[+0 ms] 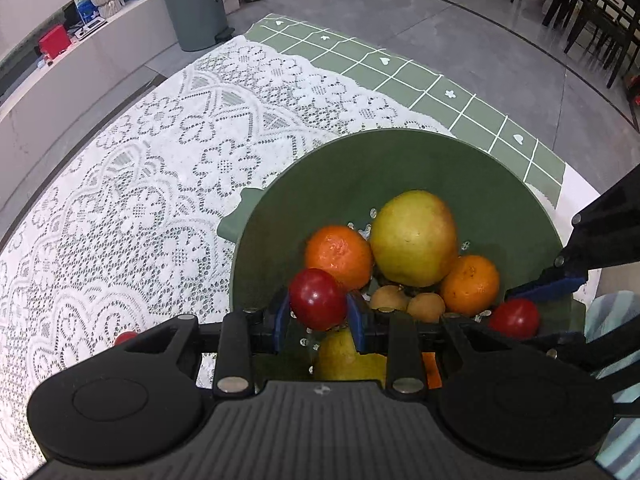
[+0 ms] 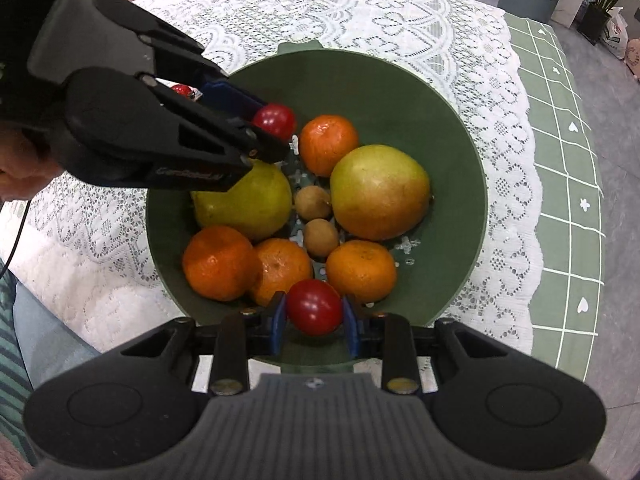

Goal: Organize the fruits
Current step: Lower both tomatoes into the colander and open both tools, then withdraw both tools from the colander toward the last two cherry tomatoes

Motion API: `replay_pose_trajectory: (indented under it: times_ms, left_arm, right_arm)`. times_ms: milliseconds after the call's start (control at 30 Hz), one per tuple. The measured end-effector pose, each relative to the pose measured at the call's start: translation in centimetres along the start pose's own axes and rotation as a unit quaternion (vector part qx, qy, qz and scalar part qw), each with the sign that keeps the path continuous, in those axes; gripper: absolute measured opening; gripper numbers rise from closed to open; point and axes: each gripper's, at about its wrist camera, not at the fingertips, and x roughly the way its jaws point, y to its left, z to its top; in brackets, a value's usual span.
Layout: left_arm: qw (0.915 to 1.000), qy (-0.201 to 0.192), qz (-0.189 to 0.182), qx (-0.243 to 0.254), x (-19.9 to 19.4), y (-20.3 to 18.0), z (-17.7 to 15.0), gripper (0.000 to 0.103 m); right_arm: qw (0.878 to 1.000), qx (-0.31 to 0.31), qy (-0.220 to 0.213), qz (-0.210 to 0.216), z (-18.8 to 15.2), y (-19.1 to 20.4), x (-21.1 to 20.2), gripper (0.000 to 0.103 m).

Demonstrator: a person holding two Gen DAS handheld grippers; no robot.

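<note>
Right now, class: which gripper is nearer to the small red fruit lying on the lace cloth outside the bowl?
Left. The left gripper sits over the bowl's side beside that red fruit; the right gripper is at the opposite rim.

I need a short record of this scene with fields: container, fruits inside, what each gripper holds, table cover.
container: green bowl with holes in its bottom
fruits inside: four oranges, two pears, two small brown fruits
left gripper: shut on a red fruit, over the bowl
right gripper: shut on another red fruit, over the bowl's near rim
table cover: white lace cloth over a green checked cloth
outside bowl: one more small red fruit on the lace
</note>
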Motion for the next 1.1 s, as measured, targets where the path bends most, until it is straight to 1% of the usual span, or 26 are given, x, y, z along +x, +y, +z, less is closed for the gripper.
replay_pose_trajectory:
  times_ms: [267, 533, 600, 700, 733, 767, 833, 1000, 1100]
  left_arm:
    - [1.0, 0.003, 0.001, -0.004, 0.5, 0.4, -0.2, 0.035]
    - [1.0, -0.001, 0.009, 0.001, 0.7, 0.2, -0.3, 0.036]
    - [0.9999, -0.001, 0.015, 0.002, 0.7, 0.2, -0.2, 0.039]
    - [0.9998, -0.003, 0.021, 0.004, 0.6, 0.0, -0.3, 0.041]
    - [0.9997, -0.004, 0.022, 0.004, 0.5, 0.0, -0.3, 0.041]
    - [0.9997, -0.005, 0.024, 0.005, 0.5, 0.0, -0.3, 0.042]
    - [0.9996, -0.006, 0.027, 0.006, 0.4, 0.0, -0.3, 0.045]
    - [0.9995, -0.007, 0.031, 0.006, 0.0, -0.2, -0.2, 0.049]
    - [0.9993, -0.011, 0.034, 0.01, -0.4, -0.4, -0.3, 0.051]
  right_arm:
    - [1.0, -0.006, -0.002, 0.006, 0.0, 0.4, 0.6, 0.027]
    - [1.0, -0.008, -0.008, 0.008, -0.3, 0.8, 0.5, 0.027]
    - [1.0, -0.007, -0.011, 0.008, -0.4, 0.8, 0.5, 0.027]
    - [1.0, -0.009, -0.013, 0.007, -0.4, 0.9, 0.3, 0.028]
    - [1.0, -0.009, -0.014, 0.006, -0.4, 0.9, 0.3, 0.029]
    - [1.0, -0.008, -0.017, 0.005, -0.5, 0.9, 0.1, 0.032]
    - [1.0, -0.006, -0.022, 0.004, -0.6, 0.9, -0.2, 0.037]
    - [0.999, 0.002, -0.032, 0.001, -0.9, 0.8, -0.7, 0.038]
    - [0.999, 0.005, -0.039, -0.006, -1.0, 0.9, -1.1, 0.043]
